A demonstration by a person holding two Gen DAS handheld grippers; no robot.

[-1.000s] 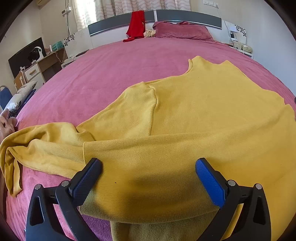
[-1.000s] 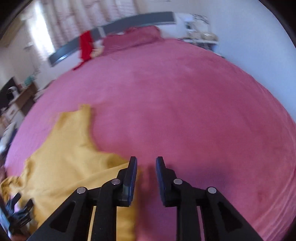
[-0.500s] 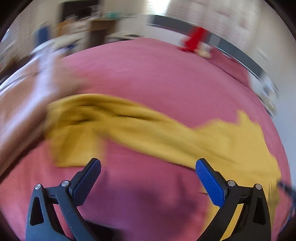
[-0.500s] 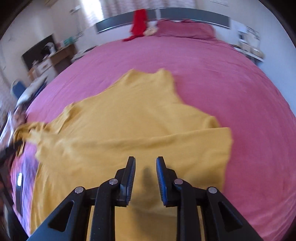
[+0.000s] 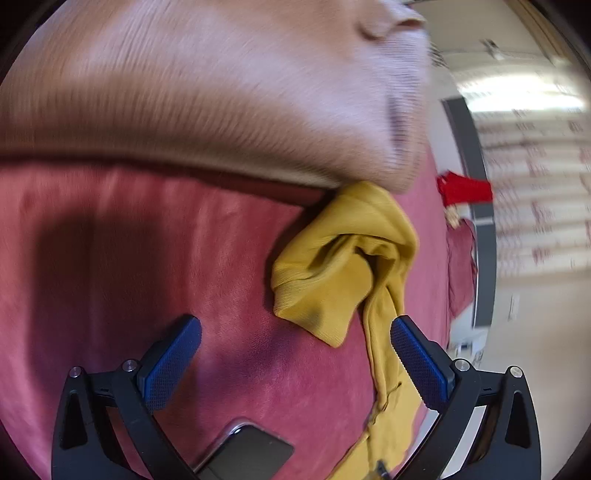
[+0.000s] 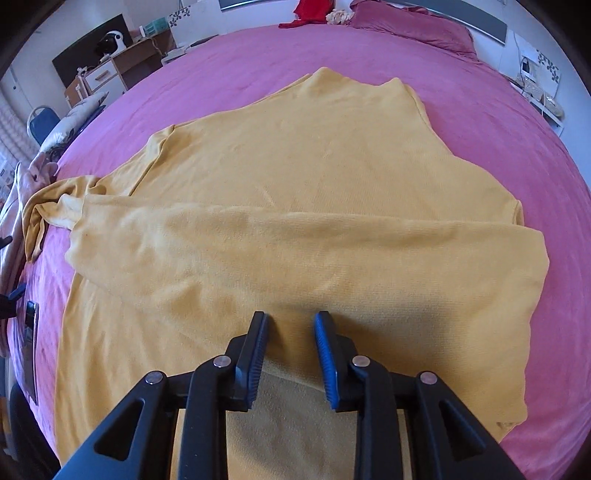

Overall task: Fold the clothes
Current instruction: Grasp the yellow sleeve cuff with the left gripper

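A mustard-yellow sweater [image 6: 295,192] lies flat on the pink bed [image 6: 517,122], its right sleeve folded across the body. Its left sleeve [image 6: 44,206] trails off to the left in a crumpled heap. My right gripper [image 6: 290,326] hovers over the sweater's lower body, its jaws a narrow gap apart and empty. In the left wrist view the crumpled sleeve cuff [image 5: 332,280] lies just ahead of my left gripper [image 5: 295,343], which is wide open and empty above the bedspread [image 5: 129,258].
A pale pink knit garment [image 5: 203,85] fills the top of the left wrist view, next to the cuff. A dark phone [image 5: 247,458] lies on the bed under the left gripper; it also shows in the right wrist view [image 6: 31,339]. Red cloth [image 6: 310,9] and pillows lie at the headboard.
My left gripper has swung left from over the sweater body down to the trailing sleeve cuff. My right gripper has moved from bare bed to above the sweater's lower body.
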